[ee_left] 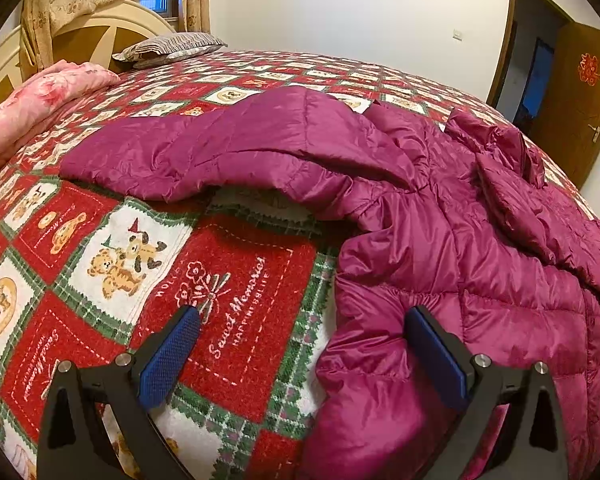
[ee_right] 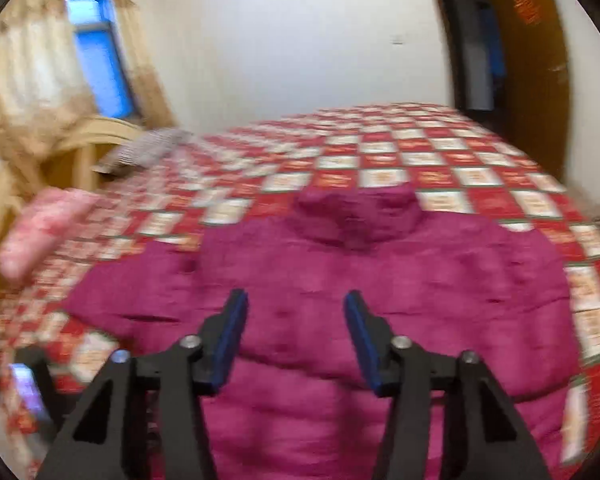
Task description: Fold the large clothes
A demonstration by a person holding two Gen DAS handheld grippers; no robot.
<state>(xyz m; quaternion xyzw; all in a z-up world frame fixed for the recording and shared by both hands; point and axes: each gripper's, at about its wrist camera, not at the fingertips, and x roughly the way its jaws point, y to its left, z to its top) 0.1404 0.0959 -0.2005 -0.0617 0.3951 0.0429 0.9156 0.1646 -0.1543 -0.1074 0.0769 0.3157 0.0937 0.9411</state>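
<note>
From the left wrist camera, a big purple puffy jacket [ee_left: 440, 216] lies spread on a bed with a red, white and green teddy bear blanket [ee_left: 240, 288]. One sleeve [ee_left: 204, 148] of the jacket stretches out to the left across the blanket. The left gripper [ee_left: 300, 322] sits low over the bed with its fingers [ee_left: 172, 356] wide apart. They hold nothing. The blanket shows between them, and the jacket's edge lies just beside the right finger. A pink folded quilt [ee_left: 40, 104] and a striped pillow [ee_left: 168, 50] sit near the headboard.

From the right wrist camera, the picture is blurry. The jacket [ee_right: 380, 280] lies flat on the bed, with its collar [ee_right: 356, 216] pointing away. The right gripper [ee_right: 296, 300] hangs above the jacket. Its fingers [ee_right: 230, 340] are partly open and empty. A brown door [ee_right: 532, 60] stands at the far right.
</note>
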